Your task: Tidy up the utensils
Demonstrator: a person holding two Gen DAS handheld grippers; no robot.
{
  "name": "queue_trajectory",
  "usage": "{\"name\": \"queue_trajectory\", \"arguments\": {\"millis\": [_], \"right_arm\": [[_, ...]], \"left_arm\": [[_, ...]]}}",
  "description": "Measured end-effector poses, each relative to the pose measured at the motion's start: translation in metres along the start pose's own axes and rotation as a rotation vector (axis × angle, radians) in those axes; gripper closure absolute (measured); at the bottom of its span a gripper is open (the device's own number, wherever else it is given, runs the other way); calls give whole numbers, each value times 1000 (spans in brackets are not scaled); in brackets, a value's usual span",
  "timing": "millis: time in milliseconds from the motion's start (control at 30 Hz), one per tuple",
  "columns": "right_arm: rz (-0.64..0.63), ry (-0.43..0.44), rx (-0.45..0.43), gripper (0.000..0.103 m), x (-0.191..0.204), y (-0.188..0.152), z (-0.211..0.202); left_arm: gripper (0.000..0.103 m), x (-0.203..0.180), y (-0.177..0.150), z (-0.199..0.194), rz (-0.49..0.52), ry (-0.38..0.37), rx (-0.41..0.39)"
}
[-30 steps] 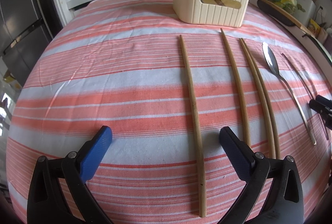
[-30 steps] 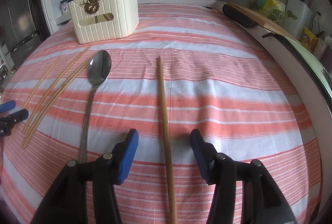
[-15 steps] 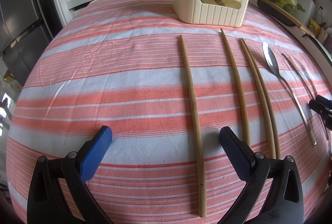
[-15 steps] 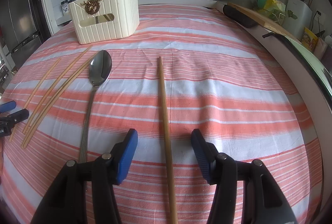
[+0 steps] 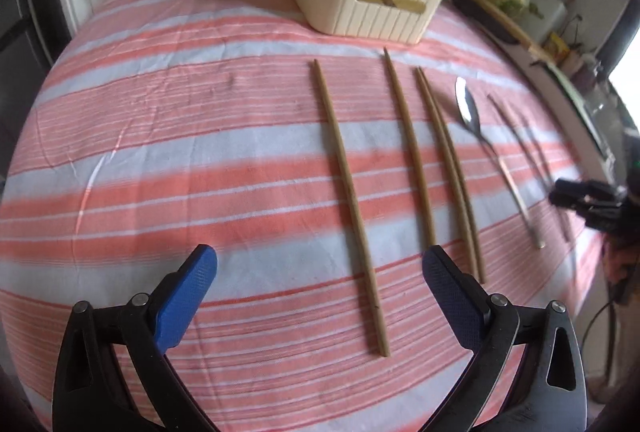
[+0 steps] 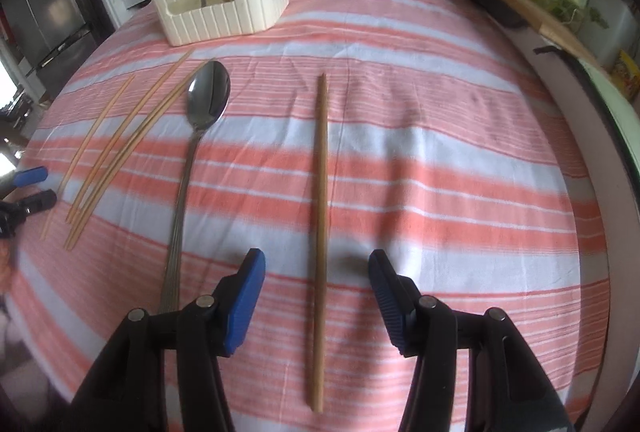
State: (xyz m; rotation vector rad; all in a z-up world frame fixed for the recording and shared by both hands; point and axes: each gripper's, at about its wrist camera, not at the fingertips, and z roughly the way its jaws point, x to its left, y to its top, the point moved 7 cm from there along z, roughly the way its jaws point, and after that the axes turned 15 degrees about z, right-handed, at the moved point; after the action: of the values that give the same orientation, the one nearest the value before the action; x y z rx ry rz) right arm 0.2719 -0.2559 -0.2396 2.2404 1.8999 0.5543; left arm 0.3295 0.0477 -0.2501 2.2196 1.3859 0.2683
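Note:
Several wooden chopsticks lie on the striped cloth. In the left wrist view one chopstick point(image 5: 346, 192) lies between the jaws of my open left gripper point(image 5: 318, 268), which hovers above it. Others point(image 5: 408, 144) point(image 5: 450, 168) lie to its right, then a metal spoon point(image 5: 486, 146). A cream utensil holder point(image 5: 372, 6) stands at the far side. In the right wrist view a darker chopstick point(image 6: 320, 216) lies between the jaws of my open right gripper point(image 6: 316, 268). The spoon point(image 6: 198, 136) and the holder point(image 6: 220, 10) are to its left.
A stove with pots and a counter with jars stand beyond the table's far edge. A cutting board point(image 6: 520, 6) and packets lie on the counter at the right. A fridge point(image 6: 44, 20) stands at the left.
Both grippers have risen and moved back a little; the views are blurred by motion. Both stay open. The utensils have not moved.

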Motion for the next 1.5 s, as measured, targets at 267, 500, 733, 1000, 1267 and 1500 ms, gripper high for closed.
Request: {"name": "queue_trajectory", "arguments": {"millis": [267,500,733,1000,1267,1500], "right_arm": [[61,36,98,48,-12,25,6],[-12,6,138,48,19,66,38],[-66,-83,146,66,36,105,65],[40,1,71,97,28,132,56],[28,166,-162,97,37,131,-55],[-52,205,-342,97,63,109,-135]], "left_arm": [[1,7,40,23,11,-7,71],[16,17,80,61,17,40,122],[57,9,107,87,132,152,169],[98,-3,121,63,109,116,30],[98,-14,120,-57,91,96,-230],[99,-17,105,-134,71,65,-406]]}}
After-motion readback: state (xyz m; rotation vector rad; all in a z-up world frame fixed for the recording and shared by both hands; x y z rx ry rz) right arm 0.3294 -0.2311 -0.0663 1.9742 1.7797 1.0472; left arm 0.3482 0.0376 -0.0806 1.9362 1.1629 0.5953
